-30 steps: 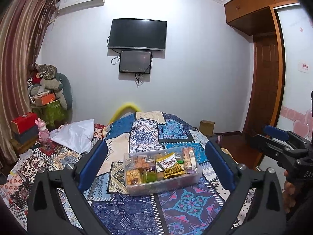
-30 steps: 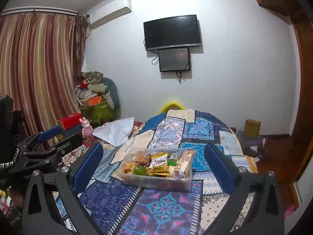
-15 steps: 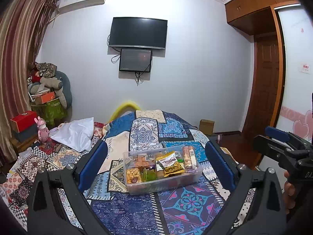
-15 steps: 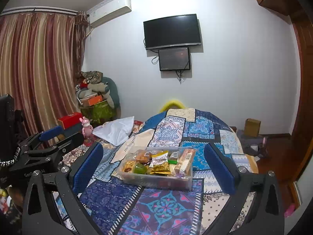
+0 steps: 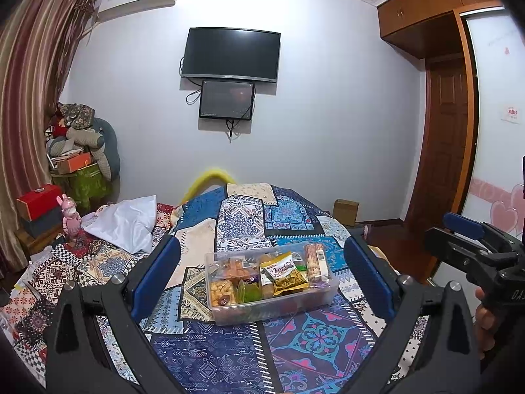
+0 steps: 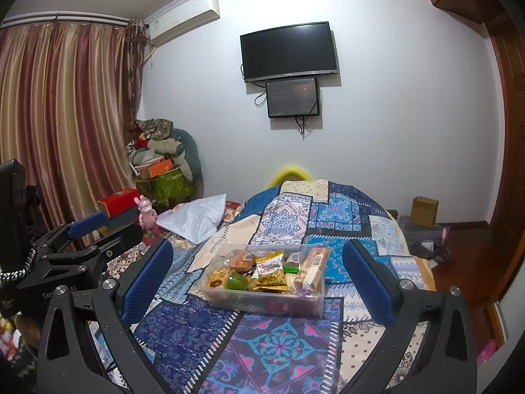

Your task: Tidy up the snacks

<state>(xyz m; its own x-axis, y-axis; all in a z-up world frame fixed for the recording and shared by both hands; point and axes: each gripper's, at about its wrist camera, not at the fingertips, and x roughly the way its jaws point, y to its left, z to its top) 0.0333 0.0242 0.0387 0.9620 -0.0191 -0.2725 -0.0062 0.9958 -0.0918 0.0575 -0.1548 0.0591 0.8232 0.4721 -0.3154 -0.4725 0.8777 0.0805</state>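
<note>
Two hand-held grippers hover above a bed, both released with jaws spread wide and nothing between them. The left gripper (image 5: 262,279) and the right gripper (image 6: 256,279) each frame the same clear plastic box (image 5: 272,308), which sits on the patchwork bedspread (image 5: 229,354) a little way ahead of the blue finger pads (image 5: 154,279). Neither gripper touches the box. In the left wrist view, the right gripper appears at the far right edge, well apart from the box.

Inside the box, snacks lie packed side by side: a yellow packet with red lettering (image 5: 285,272) near the middle, a long biscuit sleeve (image 5: 315,262) to its right, a green packet (image 5: 246,292) and a packet of small golden pieces (image 5: 223,292) to its left.

Beyond the box, a white pillow (image 5: 128,223) rests at the left of the bed. Further back, a pink rabbit figure (image 5: 70,220) stands near a red box (image 5: 39,200). On the far wall hang a dark television (image 5: 231,54) with a smaller screen (image 5: 226,100) just beneath it.
</note>
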